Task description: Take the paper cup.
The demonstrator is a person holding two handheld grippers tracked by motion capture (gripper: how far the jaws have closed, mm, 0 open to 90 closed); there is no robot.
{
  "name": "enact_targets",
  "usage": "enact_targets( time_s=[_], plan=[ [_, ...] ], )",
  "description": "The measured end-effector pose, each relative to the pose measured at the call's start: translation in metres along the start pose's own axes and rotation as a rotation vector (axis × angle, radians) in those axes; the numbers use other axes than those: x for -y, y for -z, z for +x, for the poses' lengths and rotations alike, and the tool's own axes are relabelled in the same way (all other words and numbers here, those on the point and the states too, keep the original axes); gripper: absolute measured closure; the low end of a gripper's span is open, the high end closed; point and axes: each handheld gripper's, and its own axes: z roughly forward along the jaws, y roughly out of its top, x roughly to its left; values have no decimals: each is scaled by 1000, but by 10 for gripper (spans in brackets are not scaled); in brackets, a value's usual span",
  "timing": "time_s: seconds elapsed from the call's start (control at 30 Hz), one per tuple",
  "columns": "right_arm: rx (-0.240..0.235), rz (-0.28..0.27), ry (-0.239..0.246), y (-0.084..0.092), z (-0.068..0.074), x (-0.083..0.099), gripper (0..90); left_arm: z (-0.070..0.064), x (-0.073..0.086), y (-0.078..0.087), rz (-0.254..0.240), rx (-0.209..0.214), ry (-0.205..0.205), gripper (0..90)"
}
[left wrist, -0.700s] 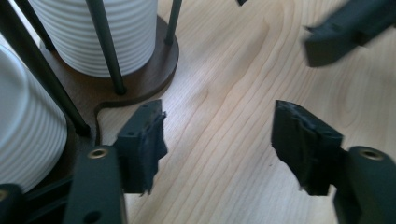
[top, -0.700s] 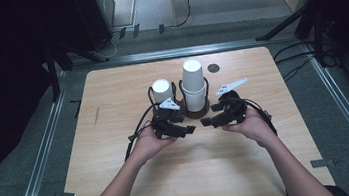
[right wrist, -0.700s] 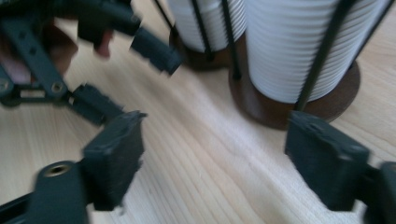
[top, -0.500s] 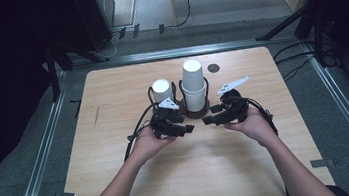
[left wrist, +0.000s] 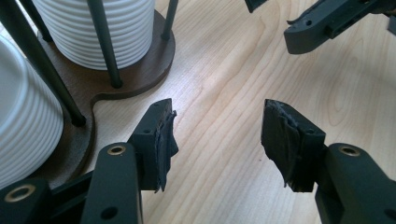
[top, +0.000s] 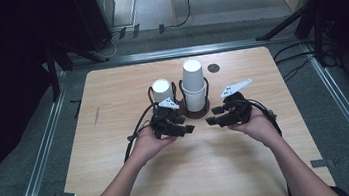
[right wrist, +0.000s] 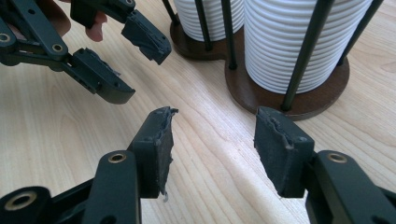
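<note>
A dark wooden cup holder [top: 198,112] with black rods stands mid-table. It holds a tall stack of white ribbed paper cups [top: 194,85] and a shorter stack [top: 162,90]. My left gripper [top: 189,129] lies low over the table just in front of the shorter stack, open, its jaws wide apart over bare wood [left wrist: 217,140]. My right gripper [top: 210,121] faces it from the right, also open and holding nothing [right wrist: 212,144]. In the right gripper view the cup stacks [right wrist: 289,42] rise behind the holder's base [right wrist: 261,98], and the left gripper [right wrist: 126,60] shows at upper left.
A small dark round disc [top: 213,68] sits on the light wooden table [top: 111,90] behind the holder. Metal rails [top: 44,159] run along both table sides. In the left gripper view, the holder's base [left wrist: 140,70] lies close by on the left.
</note>
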Motion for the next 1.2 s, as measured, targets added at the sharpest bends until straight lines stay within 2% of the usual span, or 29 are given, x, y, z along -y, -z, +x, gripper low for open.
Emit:
enact_targets(
  time_s=[0.07, 0.17, 0.27, 0.33, 0.47, 0.6, 0.7, 0.87, 1.0, 1.2],
  plan=[
    [-6, -4, 0, 0, 1, -1, 413, -2, 0, 1, -2, -3, -5, 439],
    [13, 10, 3, -2, 3, 0, 413, -1, -1, 1, 1, -5, -9, 439],
    [8, 15, 2, -2, 5, 0, 435, 0, -1, 1, 0, -10, -5, 440],
    [-3, 22, 4, -2, 5, 0, 431, 0, -3, 1, -11, 7, 10, 447],
    [7, 38, 15, -2, 6, 1, 428, -3, -5, 2, -14, 18, 3, 448],
    [5, 43, -5, 0, 4, -1, 419, -2, -7, 3, -16, 8, 2, 454],
    [15, 35, 11, 2, 5, -2, 397, -1, -8, 3, -16, -9, -4, 476],
    [19, 23, 12, 6, 3, -6, 381, 1, -10, 4, -19, -1, 5, 533],
    [29, 7, 17, 12, 4, -11, 370, 0, -12, 2, -5, 3, -2, 629],
    [57, -8, 21, 22, 4, -17, 370, 2, -15, 4, -38, -16, 9, 684]
  ],
)
